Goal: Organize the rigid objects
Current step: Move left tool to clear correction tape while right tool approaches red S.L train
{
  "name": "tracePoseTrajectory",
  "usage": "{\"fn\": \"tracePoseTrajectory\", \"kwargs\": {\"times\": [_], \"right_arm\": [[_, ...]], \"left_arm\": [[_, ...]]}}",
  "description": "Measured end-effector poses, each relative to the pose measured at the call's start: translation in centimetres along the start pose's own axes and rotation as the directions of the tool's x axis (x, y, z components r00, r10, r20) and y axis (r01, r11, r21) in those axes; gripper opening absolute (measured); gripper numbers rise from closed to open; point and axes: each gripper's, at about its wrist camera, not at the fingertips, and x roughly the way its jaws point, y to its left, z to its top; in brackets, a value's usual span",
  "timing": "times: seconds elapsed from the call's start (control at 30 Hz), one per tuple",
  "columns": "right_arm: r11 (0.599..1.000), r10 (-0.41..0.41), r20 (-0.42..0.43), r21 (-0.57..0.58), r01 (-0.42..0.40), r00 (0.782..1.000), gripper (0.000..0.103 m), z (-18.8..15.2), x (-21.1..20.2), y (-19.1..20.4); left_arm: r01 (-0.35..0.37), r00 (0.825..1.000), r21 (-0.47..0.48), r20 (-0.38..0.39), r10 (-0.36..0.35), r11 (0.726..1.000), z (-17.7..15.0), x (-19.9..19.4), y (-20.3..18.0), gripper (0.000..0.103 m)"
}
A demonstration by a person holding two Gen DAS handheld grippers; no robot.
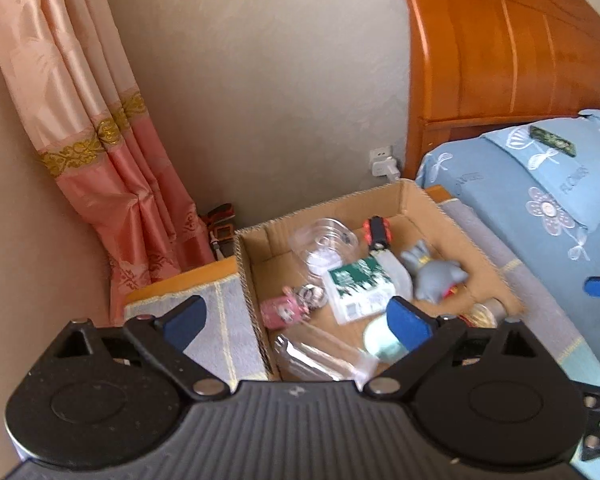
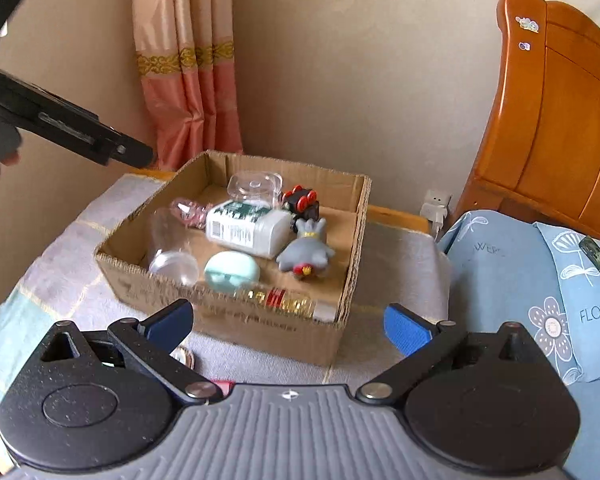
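A shallow cardboard box [image 2: 236, 316] [image 1: 248, 272] sits on a cloth-covered table. In it lie a white bottle with a green label [image 2: 246, 228] [image 1: 360, 284], a grey toy figure [image 2: 306, 254] [image 1: 434, 274], a mint green case [image 2: 231, 271], a clear tube [image 2: 172, 248], a clear jar [image 2: 256, 186], a red and black toy car [image 2: 302, 202], a pink figure [image 1: 286, 310] and a gold and red bottle [image 2: 288, 300]. My left gripper [image 1: 300, 322] is open and empty above the box's near edge. My right gripper [image 2: 288, 326] is open and empty just in front of the box.
A bed with blue floral bedding [image 2: 540, 280] and an orange wooden headboard [image 2: 560, 120] stands right of the table. A peach curtain [image 1: 100, 140] hangs at the back left. A wall socket with a plug [image 2: 436, 206] is behind the table. A small round object [image 2: 184, 356] lies under my right gripper.
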Motion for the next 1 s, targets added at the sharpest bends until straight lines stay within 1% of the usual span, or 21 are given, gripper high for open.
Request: {"fn": "tracePoseTrajectory", "kwargs": {"times": [0.07,0.17,0.3,0.4,0.53,0.6,0.7,0.77,0.83,1.0], "right_arm": [[0.999,0.029,-0.008,0.023,-0.029,1.000,0.103,-1.0,0.1,0.1],[0.995,0.076,-0.027,0.065,-0.074,0.997,0.103,-2.7,0.6,0.2],[0.991,0.095,-0.078,0.102,-0.087,0.992,0.103,-5.3,2.5,0.7],[0.990,0.087,-0.105,0.117,-0.074,0.991,0.103,-7.0,3.6,1.0],[0.988,0.080,-0.145,0.140,-0.059,0.986,0.103,-8.8,4.7,1.2],[0.990,0.063,-0.161,0.134,-0.042,0.985,0.103,-9.5,5.2,1.4],[0.996,0.016,-0.172,0.090,0.000,0.985,0.103,-10.4,6.0,1.8],[0.999,-0.016,-0.153,0.047,0.023,0.988,0.103,-10.7,6.1,2.3],[0.999,-0.011,-0.132,0.033,0.016,0.991,0.103,-10.7,6.2,2.5],[0.999,-0.009,-0.112,0.035,0.013,0.994,0.103,-10.2,6.9,2.3]], "left_arm": [[0.017,1.000,0.000,0.010,-0.017,1.000,-1.4,-0.7,-0.6,0.100],[0.046,0.999,0.008,-0.004,-0.046,0.999,-3.9,-1.1,-1.8,0.100],[0.086,0.996,0.018,-0.034,-0.085,0.996,-7.2,-0.9,-3.4,0.100],[0.106,0.994,0.016,-0.030,-0.105,0.994,-9.5,-1.0,-4.4,0.100],[0.156,0.987,-0.013,-0.034,-0.157,0.988,-11.6,-1.0,-5.1,0.100],[0.150,0.988,-0.018,-0.026,-0.151,0.989,-12.2,-1.1,-5.4,0.100],[0.153,0.988,-0.018,-0.007,-0.153,0.988,-12.7,-1.2,-5.5,0.100],[0.154,0.988,-0.018,-0.004,-0.154,0.988,-13.1,-1.1,-5.5,0.100],[0.155,0.988,-0.009,-0.011,-0.155,0.988,-13.5,-1.0,-5.6,0.100],[0.175,0.984,0.008,-0.020,-0.175,0.985,-14.7,-0.4,-5.6,0.100]]}}
